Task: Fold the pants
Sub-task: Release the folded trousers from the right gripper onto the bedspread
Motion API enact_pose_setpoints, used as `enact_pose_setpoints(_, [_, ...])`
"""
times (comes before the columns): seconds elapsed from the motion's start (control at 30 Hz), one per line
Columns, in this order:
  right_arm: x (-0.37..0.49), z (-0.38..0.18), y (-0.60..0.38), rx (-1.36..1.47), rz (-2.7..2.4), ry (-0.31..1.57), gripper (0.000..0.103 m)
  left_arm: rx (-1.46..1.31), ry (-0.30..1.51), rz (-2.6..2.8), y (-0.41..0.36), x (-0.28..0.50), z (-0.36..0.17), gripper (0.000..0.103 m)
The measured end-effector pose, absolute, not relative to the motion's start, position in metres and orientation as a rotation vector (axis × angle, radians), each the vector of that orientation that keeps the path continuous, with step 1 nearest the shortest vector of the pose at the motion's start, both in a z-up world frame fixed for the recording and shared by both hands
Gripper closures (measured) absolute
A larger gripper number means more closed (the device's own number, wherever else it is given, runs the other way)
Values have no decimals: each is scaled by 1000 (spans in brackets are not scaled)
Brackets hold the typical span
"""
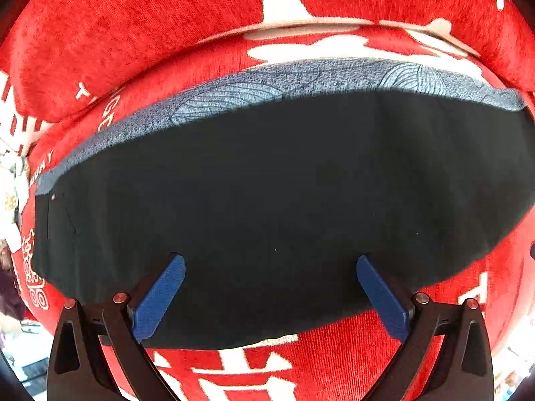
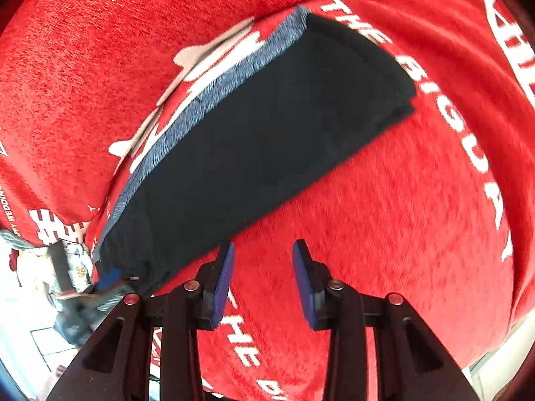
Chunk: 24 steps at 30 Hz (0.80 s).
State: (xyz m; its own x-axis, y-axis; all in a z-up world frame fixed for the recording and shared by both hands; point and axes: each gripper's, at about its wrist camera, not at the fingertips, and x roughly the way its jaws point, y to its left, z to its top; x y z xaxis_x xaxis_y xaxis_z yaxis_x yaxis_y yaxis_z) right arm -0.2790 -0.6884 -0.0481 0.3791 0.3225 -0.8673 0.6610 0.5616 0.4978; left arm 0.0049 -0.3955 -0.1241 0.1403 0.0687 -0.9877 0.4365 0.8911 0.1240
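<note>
The black pants [image 1: 267,183] lie folded into a long flat band on the red sofa cover [image 1: 334,351]. A grey-blue patterned cloth [image 1: 234,97] shows along their far edge. My left gripper [image 1: 271,267] points down over the near part of the pants, jaws wide open, with nothing gripped. In the right wrist view the pants [image 2: 267,127] run diagonally from upper right to lower left, with the grey-blue cloth [image 2: 214,93] on their left side. My right gripper [image 2: 264,247] stands partly open over the bare red cover [image 2: 384,200], just beside the pants' near edge, holding nothing.
The red backrest cushion [image 1: 133,33] with white print rises behind the pants. Mixed clutter [image 2: 67,267] and pale floor [image 2: 40,341] lie past the sofa's left end, where a blurred blue piece [image 2: 108,279] shows at the pants' end. White lettering [image 2: 468,153] crosses the cover.
</note>
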Motion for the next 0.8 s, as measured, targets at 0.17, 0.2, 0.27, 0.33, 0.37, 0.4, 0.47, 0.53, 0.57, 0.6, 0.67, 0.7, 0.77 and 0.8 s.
enact_pose_setpoints(0.17, [-292,-54,-676,1039,-275,1237,61,390,1479,-265,-390,8,-120,0])
enact_pose_setpoints(0.2, [-295,-55,-675,1047,-277,1241,61,396,1478,-264,-386,12,-121,0])
enact_pose_setpoints(0.27, [-299,-56,-673,1067,-279,1244,61,407,1475,-266,-381,20,-120,0])
enact_pose_setpoints(0.33, [-300,-54,-672,1075,-278,1238,61,402,1490,-275,-384,23,-118,0])
enact_pose_setpoints(0.37, [-300,-53,-672,1075,-276,1234,60,399,1496,-281,-387,23,-117,0])
enact_pose_setpoints(0.4, [-300,-53,-672,1076,-275,1232,59,400,1497,-287,-401,10,-107,0])
enact_pose_setpoints(0.47, [-299,-52,-673,1076,-276,1228,57,411,1493,-301,-408,8,-107,0])
enact_pose_setpoints(0.53, [-298,-53,-676,1080,-276,1223,57,422,1490,-311,-411,9,-107,0])
enact_pose_setpoints(0.57, [-297,-53,-677,1082,-278,1220,57,425,1490,-319,-415,8,-106,0])
enact_pose_setpoints(0.6, [-298,-53,-678,1084,-279,1219,57,427,1488,-323,-421,5,-102,0])
enact_pose_setpoints(0.67, [-298,-54,-681,1095,-279,1212,57,430,1486,-330,-431,2,-99,0])
enact_pose_setpoints(0.7, [-299,-54,-681,1099,-280,1210,57,432,1484,-334,-436,1,-98,0])
enact_pose_setpoints(0.77, [-301,-55,-683,1105,-283,1207,57,436,1484,-342,-444,-1,-96,0])
enact_pose_setpoints(0.8, [-302,-56,-683,1110,-285,1206,57,438,1483,-344,-447,0,-96,0])
